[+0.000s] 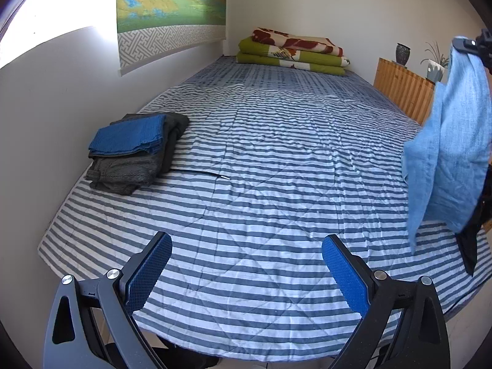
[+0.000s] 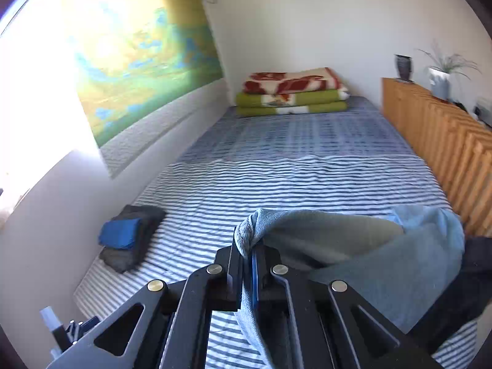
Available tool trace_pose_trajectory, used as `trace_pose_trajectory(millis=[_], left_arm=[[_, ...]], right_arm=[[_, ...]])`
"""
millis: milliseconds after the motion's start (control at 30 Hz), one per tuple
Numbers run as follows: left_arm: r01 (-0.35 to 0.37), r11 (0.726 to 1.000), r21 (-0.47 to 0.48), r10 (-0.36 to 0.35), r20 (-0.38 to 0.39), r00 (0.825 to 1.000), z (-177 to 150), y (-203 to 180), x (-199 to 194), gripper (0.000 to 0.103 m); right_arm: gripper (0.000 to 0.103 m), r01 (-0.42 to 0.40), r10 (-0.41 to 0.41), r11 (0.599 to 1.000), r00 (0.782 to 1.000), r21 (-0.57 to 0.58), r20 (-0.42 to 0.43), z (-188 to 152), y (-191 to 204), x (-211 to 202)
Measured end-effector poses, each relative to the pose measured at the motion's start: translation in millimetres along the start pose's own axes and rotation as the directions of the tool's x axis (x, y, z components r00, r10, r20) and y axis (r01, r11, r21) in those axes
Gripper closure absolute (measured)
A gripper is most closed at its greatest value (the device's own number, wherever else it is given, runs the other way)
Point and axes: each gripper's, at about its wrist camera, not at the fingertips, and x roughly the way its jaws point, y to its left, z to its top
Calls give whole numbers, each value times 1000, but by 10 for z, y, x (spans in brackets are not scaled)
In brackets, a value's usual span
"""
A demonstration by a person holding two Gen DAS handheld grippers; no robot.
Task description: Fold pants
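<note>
Striped bedspread [image 1: 261, 160] fills our left wrist view; our left gripper [image 1: 246, 273] hangs released above its near edge, light blue pants [image 1: 452, 141] dangling at the right edge. Right wrist view: our right gripper [image 2: 247, 258] is clenched on the pants' bunched edge, folded clothes [image 2: 129, 240] lying at the bed's left edge.

The middle of the striped quilt [image 1: 261, 160] lies bare and open from the near edge to the folded blankets [image 1: 292, 52] at the far wall. A stack of folded clothes [image 1: 138, 150] blocks the left side against the wall; a wooden cabinet [image 2: 442, 141] bounds the right. Light-blue pants [image 1: 452, 141] hang over the right near corner.
</note>
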Motion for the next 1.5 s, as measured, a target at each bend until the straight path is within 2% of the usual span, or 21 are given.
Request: trace_pose_trajectory(millis=[100,233,267,333,400,467,533,567,633,767,867,933,1033,1233,1267,1300,1333,1367,1400,1433,1500], left_arm=[[-30,999,-31,31,9,999,-37,233,-93,3],[-77,995,-66,77,7,997,-95,550,-188,3],[-89,993,-72,89,4,996,-110,615,-202,3],[-106,991,-83,106,1,994,-143,726,-224,3],[-115,989,-89,116,1,993,-168,802,-244,3],[-122,988,-95,122,0,992,-196,862,-250,3],[-120,988,-98,120,-10,993,-208,876,-206,3],[-116,989,-97,115,-18,993,-218,869,-172,3],[-102,991,-86,100,-31,995,-228,820,-90,3],[-32,998,-54,30,-49,998,-266,557,86,3],[35,999,-15,-36,-75,997,-299,275,200,3],[73,997,-7,-73,-97,993,-316,94,264,3],[101,995,20,-98,-104,990,-356,-124,280,3],[95,992,84,-84,-130,988,-451,-292,351,3],[88,992,86,-76,-137,988,-453,-274,392,3],[80,993,89,-67,-142,988,-457,-271,439,3],[70,993,95,-55,-152,987,-463,-243,502,3],[60,993,98,-43,-163,986,-465,-230,564,6],[57,993,99,-39,-173,984,-462,-211,627,17],[56,994,98,-37,-189,981,-465,-191,696,34],[45,995,86,-26,-205,978,-464,-137,798,51]], right_arm=[[99,-157,154,985,987,-68,-45,-188,678,139],[99,-389,376,919,913,-63,-156,-613,1369,409],[99,-420,402,905,896,-69,-186,-734,1515,477],[96,-428,403,902,885,-64,-234,-942,1664,642],[92,-382,353,923,884,-40,-307,-1130,1685,868],[92,-341,308,940,866,-13,-395,-1352,1570,1032],[90,-324,309,946,863,30,-400,-1550,1344,1022],[88,-307,297,951,872,36,-390,-1625,1204,983],[72,-249,250,967,903,48,-350,-1708,892,856],[64,-136,174,978,951,156,-258,-1868,95,554],[55,84,-30,971,972,224,-235,-2013,-567,404],[52,217,-155,946,956,241,-251,-2059,-944,412],[48,352,-264,900,909,256,-324,-2189,-1427,552],[47,479,-334,836,832,267,-443,-2436,-1965,986],[47,483,-335,834,828,267,-450,-2444,-1992,1075],[48,461,-308,840,839,286,-449,-2447,-1999,1139],[58,428,-265,847,854,315,-447,-2451,-2001,1178],[72,402,-234,850,866,340,-442,-2446,-1984,1191],[97,373,-200,859,875,352,-440,-2433,-1947,1192],[99,352,-185,870,883,345,-432,-2404,-1889,1162],[100,329,-205,894,904,305,-376,-2311,-1749,976]])
